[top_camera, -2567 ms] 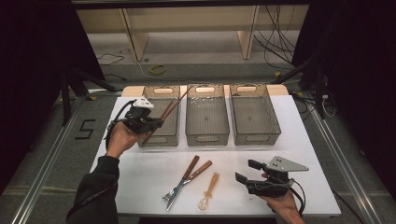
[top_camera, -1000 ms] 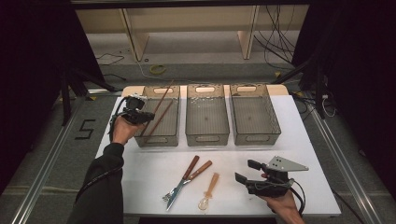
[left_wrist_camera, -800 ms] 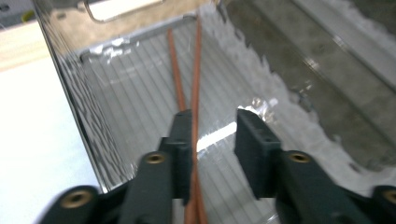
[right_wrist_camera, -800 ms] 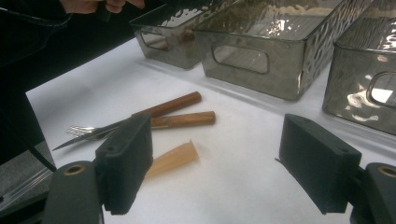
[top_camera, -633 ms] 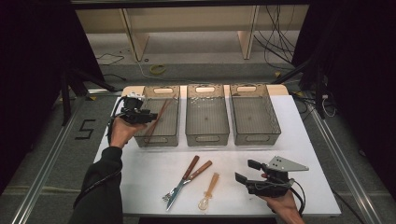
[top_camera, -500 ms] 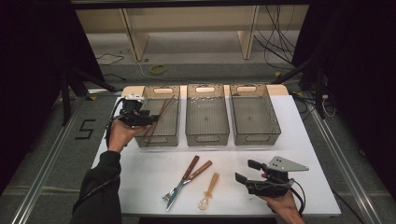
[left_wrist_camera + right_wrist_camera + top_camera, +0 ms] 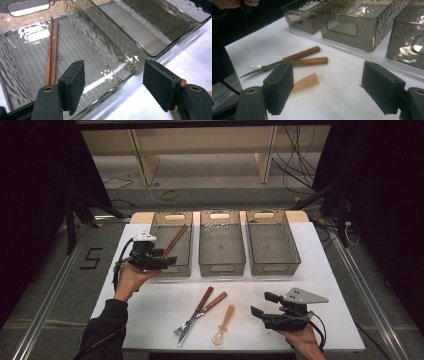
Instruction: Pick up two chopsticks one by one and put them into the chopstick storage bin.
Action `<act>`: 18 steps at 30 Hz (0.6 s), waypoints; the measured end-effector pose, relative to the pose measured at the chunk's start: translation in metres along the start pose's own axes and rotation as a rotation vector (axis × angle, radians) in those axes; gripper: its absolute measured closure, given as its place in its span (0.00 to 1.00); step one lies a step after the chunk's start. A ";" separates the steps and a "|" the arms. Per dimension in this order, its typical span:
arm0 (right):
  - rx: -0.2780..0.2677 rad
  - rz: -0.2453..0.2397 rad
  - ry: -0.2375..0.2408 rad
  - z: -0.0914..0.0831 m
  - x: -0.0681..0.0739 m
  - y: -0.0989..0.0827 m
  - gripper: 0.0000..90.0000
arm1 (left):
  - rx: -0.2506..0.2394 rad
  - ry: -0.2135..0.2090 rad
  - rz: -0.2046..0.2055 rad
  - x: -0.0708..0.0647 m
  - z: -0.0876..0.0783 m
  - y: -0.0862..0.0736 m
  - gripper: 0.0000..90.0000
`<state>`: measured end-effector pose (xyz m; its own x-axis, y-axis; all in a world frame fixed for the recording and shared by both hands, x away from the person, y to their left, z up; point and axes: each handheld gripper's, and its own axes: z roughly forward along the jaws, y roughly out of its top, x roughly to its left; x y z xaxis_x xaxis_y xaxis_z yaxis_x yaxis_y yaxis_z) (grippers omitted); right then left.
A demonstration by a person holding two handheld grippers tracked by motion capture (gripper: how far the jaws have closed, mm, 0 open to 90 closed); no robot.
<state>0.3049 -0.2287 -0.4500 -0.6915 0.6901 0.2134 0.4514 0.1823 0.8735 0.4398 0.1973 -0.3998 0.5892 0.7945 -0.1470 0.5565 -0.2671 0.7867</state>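
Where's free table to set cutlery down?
Bare white table between the left bin and the fork and knife; also right of the right bin. The middle bin is empty. Crowded around the whisk by the right tool.

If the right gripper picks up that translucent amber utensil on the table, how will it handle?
The amber utensil looks like thin translucent plastic, so probably light and a little flexible. It lies flat on the white table, so the fingers may struggle to get under it. Its smooth handle could slip or slide when nudged; rolling seems unlikely.
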 end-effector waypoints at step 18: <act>0.033 -0.085 0.013 -0.002 0.003 0.008 0.29 | 0.036 -0.039 0.039 -0.029 -0.004 -0.025 0.30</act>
<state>0.3052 -0.2264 -0.4411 -0.7355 0.6619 0.1446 0.4085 0.2629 0.8741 0.4062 0.1832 -0.4126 0.6326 0.7617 -0.1401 0.5528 -0.3173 0.7705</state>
